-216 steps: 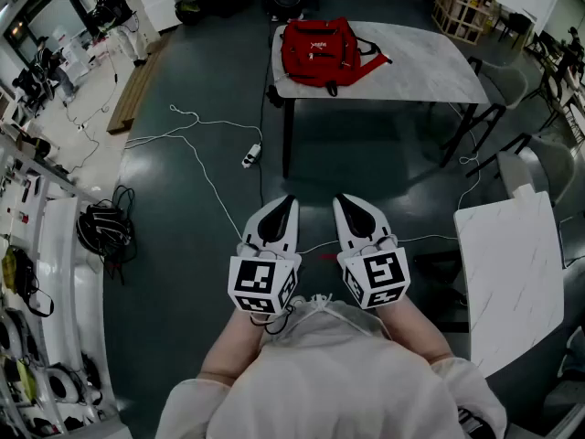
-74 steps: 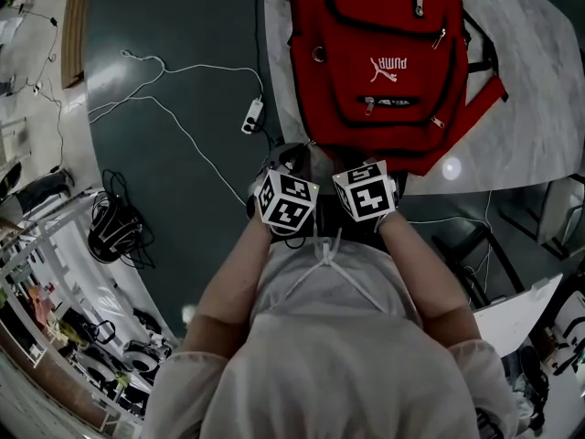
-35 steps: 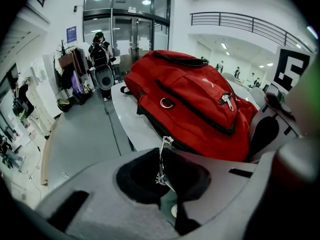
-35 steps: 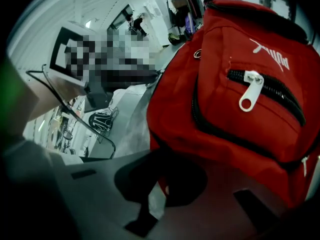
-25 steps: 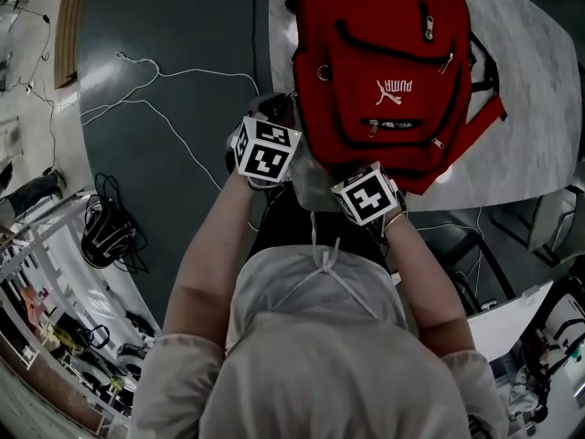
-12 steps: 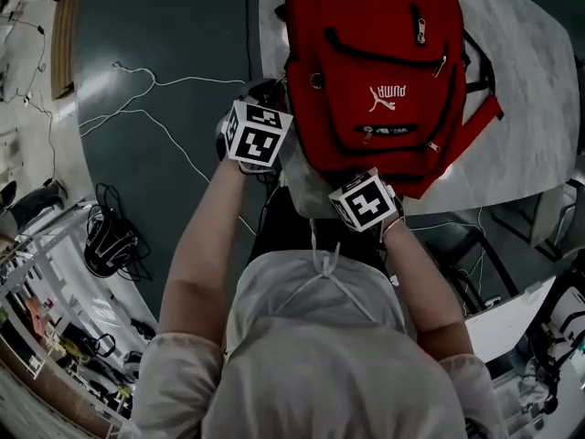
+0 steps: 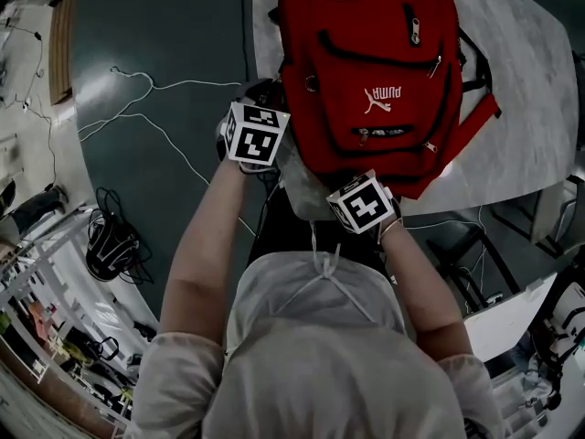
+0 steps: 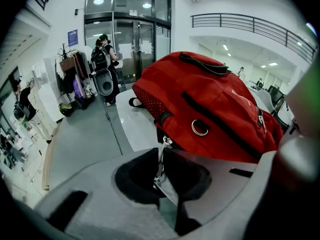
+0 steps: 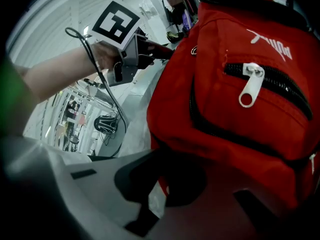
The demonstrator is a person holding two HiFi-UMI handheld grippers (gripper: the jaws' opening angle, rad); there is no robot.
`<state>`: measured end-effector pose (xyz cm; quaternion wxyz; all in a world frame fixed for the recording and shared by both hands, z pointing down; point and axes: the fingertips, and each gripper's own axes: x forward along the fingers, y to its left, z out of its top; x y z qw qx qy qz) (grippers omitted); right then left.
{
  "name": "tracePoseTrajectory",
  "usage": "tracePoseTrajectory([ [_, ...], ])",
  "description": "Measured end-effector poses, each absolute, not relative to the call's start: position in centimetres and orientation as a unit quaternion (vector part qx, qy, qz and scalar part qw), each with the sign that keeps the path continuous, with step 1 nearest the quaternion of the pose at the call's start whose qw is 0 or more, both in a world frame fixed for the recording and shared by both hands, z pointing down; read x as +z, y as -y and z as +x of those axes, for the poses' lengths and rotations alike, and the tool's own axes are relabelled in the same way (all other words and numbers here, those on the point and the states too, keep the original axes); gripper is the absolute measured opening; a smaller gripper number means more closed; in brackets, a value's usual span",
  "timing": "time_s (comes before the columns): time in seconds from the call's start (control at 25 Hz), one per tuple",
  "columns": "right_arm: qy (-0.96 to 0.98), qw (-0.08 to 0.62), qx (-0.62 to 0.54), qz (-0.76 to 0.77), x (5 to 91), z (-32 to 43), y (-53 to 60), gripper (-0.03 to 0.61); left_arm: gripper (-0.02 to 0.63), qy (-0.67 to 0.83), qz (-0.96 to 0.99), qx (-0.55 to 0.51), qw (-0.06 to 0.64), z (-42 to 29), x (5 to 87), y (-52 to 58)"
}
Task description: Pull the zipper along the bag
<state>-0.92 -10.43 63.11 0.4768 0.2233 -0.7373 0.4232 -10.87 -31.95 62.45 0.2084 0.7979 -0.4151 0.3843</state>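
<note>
A red backpack [image 7: 375,71] lies flat on a white marble table [image 7: 530,108]. My left gripper [image 7: 271,101] is at the bag's left side, its jaws shut on a metal zipper pull [image 8: 160,160] that runs from the bag's side seam into the jaws. The right gripper view shows that left gripper [image 9: 150,49] against the bag's side. My right gripper [image 7: 358,188] is at the bag's near bottom edge, shut on a fold of red bag fabric [image 9: 161,186]. A front pocket's white zipper tab [image 9: 250,84] hangs loose.
The table's left edge [image 7: 265,26] runs just beside the left gripper. White cables [image 7: 155,108] lie on the dark floor to the left, with a coiled black cable [image 7: 108,240] farther out. Another white table [image 7: 521,309] stands at the right.
My left gripper has moved a little farther from me along the bag's left side, still shut on the zipper pull. The right gripper has kept its place on the bottom edge.
</note>
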Motion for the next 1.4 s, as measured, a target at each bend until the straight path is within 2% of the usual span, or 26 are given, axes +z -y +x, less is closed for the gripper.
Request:
tracePoseTrajectory([
  [0.16,0.737,0.47,0.431,0.226,63.2,-0.7,10.4,0.026,0.043,0.436,0.79,0.385,0.194,-11.1,62.8,31.8],
  [0.32,0.738,0.458,0.439,0.231,63.1,-0.8,10.4,0.026,0.14,0.442,0.788,0.375,0.207,-11.5,63.0,30.7],
  [0.68,0.744,0.428,0.428,0.282,62.2,-0.4,10.6,0.026,0.147,0.485,0.785,0.329,0.199,-13.2,59.5,26.8],
  [0.8,0.759,0.416,0.403,0.297,60.3,-0.6,11.2,0.026,0.136,0.486,0.793,0.3,0.212,-12.8,56.9,24.9],
  [1.0,0.795,0.36,0.354,0.337,55.1,-1.2,13.9,0.026,0.056,0.503,0.8,0.249,0.211,-12.6,52.3,22.8],
  [1.12,0.816,0.331,0.318,0.352,51.6,-1.8,15.3,0.026,0.034,0.511,0.802,0.217,0.221,-12.7,49.6,21.6],
  [1.4,0.845,0.271,0.212,0.409,43.0,-2.7,18.7,0.028,0.021,0.528,0.826,0.142,0.137,-12.4,39.6,21.3],
])
